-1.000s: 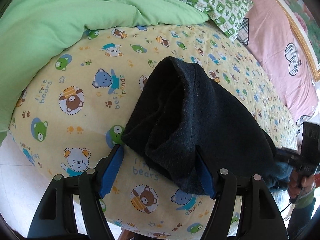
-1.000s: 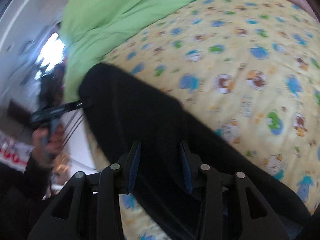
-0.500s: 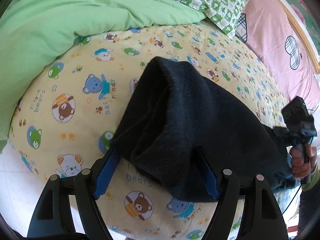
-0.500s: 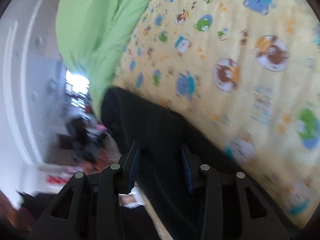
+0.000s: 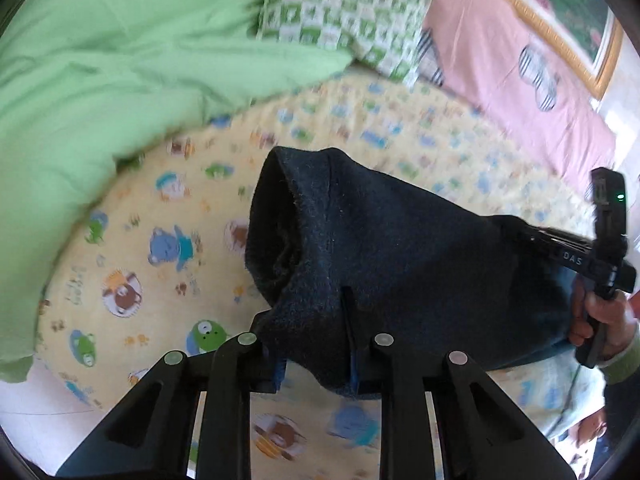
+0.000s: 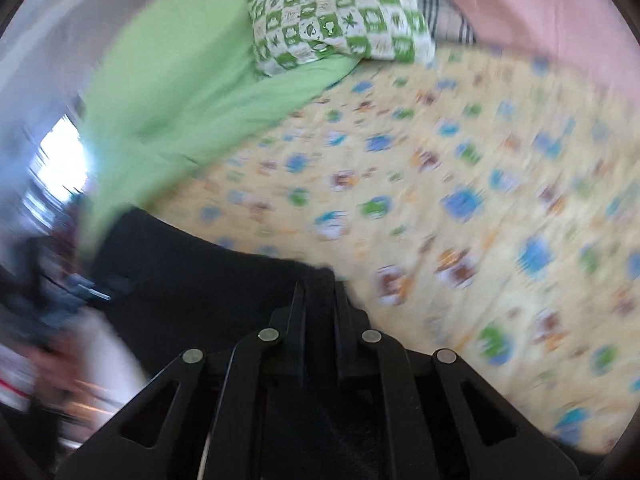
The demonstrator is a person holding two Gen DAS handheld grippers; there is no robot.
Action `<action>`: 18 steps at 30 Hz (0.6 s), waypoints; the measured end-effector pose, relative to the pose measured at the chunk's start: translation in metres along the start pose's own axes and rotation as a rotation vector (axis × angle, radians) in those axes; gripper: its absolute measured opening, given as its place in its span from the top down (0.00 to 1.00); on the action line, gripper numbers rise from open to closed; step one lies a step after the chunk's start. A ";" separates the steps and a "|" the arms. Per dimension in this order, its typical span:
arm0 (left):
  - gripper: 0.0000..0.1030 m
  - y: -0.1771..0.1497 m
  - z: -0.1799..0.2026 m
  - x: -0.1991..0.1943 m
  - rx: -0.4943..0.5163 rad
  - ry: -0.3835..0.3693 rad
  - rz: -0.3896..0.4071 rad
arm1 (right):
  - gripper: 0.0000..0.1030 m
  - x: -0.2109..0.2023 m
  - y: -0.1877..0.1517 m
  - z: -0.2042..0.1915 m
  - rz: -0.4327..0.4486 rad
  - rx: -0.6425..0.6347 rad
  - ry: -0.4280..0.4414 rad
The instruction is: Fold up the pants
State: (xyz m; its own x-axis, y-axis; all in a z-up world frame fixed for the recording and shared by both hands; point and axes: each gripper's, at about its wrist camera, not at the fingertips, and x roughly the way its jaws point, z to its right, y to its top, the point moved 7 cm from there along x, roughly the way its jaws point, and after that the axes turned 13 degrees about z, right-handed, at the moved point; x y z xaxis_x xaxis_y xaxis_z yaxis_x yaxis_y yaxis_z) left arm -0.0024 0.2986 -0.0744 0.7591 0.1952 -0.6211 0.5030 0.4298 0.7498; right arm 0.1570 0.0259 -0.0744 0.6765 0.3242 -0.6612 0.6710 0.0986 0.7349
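Note:
Dark navy fleece pants [image 5: 380, 248] are held up above the yellow bear-print bed sheet [image 5: 168, 248]. My left gripper [image 5: 316, 332] is shut on the near edge of the pants, its fingers buried in cloth. My right gripper [image 6: 318, 292] is shut on the other end of the pants [image 6: 208, 280]; it also shows in the left wrist view [image 5: 560, 248] at the right, in a hand. The right wrist view is blurred by motion.
A green quilt [image 5: 112, 72] lies over the far left of the bed. A green checked pillow [image 5: 344, 16] and a pink pillow [image 5: 512, 64] lie at the head. The bed's edge and pale floor [image 5: 32, 400] are at lower left.
My left gripper has closed from open onto the pants' edge. My right gripper has closed tighter on the cloth, and both have lifted the pants off the sheet.

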 end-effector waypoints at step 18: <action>0.41 0.026 -0.014 -0.059 -0.015 0.108 0.108 | 0.61 -0.126 -0.054 0.072 0.185 0.330 -0.197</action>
State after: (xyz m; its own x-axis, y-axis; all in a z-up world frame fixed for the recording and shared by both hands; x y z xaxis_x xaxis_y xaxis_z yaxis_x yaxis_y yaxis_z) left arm -0.0406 0.3106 -0.0215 0.7591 0.3342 -0.5586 0.4141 0.4142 0.8106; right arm 0.0571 -0.0884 -0.0419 0.8181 0.1188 -0.5627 0.5725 -0.2611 0.7772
